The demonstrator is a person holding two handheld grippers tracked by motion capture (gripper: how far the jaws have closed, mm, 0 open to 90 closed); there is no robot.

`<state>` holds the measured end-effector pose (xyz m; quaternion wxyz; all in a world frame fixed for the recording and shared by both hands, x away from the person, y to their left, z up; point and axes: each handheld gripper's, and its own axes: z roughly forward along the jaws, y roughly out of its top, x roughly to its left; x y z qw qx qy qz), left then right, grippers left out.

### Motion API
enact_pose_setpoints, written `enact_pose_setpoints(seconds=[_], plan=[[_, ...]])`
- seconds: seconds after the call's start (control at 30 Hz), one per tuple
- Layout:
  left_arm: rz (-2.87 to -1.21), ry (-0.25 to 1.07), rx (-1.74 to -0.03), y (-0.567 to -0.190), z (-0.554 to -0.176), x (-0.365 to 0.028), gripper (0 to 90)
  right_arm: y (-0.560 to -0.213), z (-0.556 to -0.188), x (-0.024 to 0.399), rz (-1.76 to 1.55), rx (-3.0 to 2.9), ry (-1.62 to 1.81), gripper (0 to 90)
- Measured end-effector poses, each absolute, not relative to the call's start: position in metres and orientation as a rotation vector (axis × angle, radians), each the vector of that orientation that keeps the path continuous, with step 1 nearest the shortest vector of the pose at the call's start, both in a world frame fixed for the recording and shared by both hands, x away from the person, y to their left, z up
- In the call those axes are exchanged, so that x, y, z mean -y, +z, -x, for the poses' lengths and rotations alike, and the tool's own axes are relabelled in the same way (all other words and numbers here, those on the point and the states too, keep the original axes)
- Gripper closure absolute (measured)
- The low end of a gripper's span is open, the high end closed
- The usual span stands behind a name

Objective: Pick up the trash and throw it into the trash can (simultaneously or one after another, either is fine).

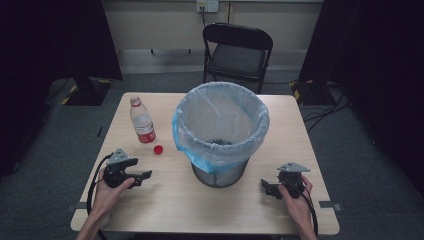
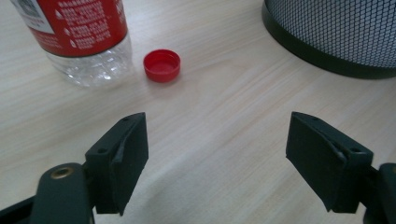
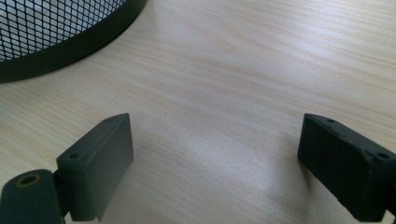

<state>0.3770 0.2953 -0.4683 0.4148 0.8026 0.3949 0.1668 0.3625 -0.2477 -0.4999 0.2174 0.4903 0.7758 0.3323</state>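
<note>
The right gripper (image 3: 215,163) hovers over a pale wooden table (image 3: 243,70), its two black jaws spread wide with only bare wood between them. The black base of a mesh bin (image 3: 56,28) curves across the far left corner.

A recording studio or lab: black curtains (image 1: 55,40) hang at upper left and right, grey carpet (image 1: 45,150) covers the floor, cables (image 1: 325,107) trail at right, and a folding chair (image 1: 237,50) faces the wooden table (image 1: 175,200) at top centre.
</note>
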Motion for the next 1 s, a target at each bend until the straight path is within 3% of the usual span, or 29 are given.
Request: enact_pose_setpoints(seconds=[1.0], plan=[[-1.916, 0.474, -0.999, -0.418, -0.44, -0.326, 16.6, -0.5, -0.363, 0.248, -1.358, -2.149, 0.924, 9.4]])
